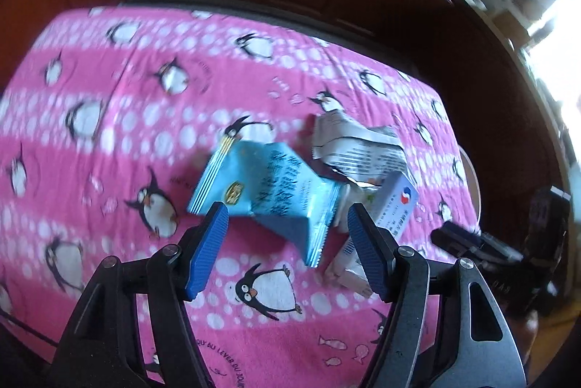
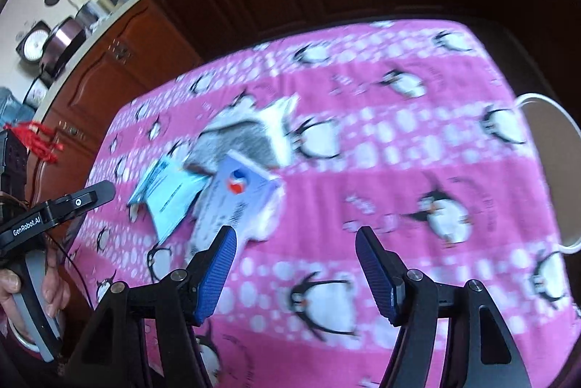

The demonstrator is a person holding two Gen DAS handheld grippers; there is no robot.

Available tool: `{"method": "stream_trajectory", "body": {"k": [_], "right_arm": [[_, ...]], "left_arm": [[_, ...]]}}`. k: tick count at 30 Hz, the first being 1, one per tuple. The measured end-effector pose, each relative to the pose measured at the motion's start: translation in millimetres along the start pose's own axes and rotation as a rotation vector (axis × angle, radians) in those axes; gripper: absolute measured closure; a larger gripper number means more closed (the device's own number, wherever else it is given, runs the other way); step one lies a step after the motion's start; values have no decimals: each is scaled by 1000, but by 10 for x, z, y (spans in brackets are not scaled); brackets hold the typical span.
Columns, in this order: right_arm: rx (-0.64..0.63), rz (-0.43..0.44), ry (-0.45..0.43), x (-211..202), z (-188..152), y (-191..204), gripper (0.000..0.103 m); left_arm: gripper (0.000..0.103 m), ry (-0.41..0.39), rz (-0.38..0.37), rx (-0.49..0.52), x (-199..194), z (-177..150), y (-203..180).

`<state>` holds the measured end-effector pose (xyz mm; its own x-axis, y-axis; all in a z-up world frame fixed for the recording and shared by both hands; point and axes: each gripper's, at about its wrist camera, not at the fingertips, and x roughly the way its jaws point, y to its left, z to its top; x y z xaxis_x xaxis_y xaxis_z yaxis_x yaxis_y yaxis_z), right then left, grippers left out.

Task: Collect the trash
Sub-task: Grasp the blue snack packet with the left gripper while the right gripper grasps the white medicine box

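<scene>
Three pieces of trash, a blue wrapper (image 1: 265,192), a crumpled paper (image 1: 357,144) and a small box (image 1: 394,202), lie clustered mid-frame on the pink table (image 1: 109,90). Both the left gripper (image 1: 288,224) and the right gripper (image 2: 296,242) hang above, fingers released and empty, probably ready for picking.

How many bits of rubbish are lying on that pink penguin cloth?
3, bunched together: a blue wrapper on the left, a crumpled white printed paper behind it, and a small white box to the right, touching both. Something smaller may be hidden underneath.
</scene>
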<state>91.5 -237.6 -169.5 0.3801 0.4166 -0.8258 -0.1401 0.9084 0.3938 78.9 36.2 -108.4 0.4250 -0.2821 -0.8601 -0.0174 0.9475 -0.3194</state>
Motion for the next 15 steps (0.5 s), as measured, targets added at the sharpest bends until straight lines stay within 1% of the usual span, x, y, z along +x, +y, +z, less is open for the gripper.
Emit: {"method": "stream_trajectory", "body": {"k": [3, 8, 12, 15], "right_arm": [[-7, 2, 12, 157, 23, 161, 37], [9, -3, 27, 353, 77, 311, 37], [23, -25, 13, 464, 108, 362, 37], [12, -22, -3, 496, 137, 376, 38]], "left_arm": [[35, -9, -5, -76, 50, -39, 116], [35, -15, -6, -164, 107, -59, 300], [35, -30, 5, -234, 128, -67, 459], [35, -15, -7, -278, 213, -74, 523]]}}
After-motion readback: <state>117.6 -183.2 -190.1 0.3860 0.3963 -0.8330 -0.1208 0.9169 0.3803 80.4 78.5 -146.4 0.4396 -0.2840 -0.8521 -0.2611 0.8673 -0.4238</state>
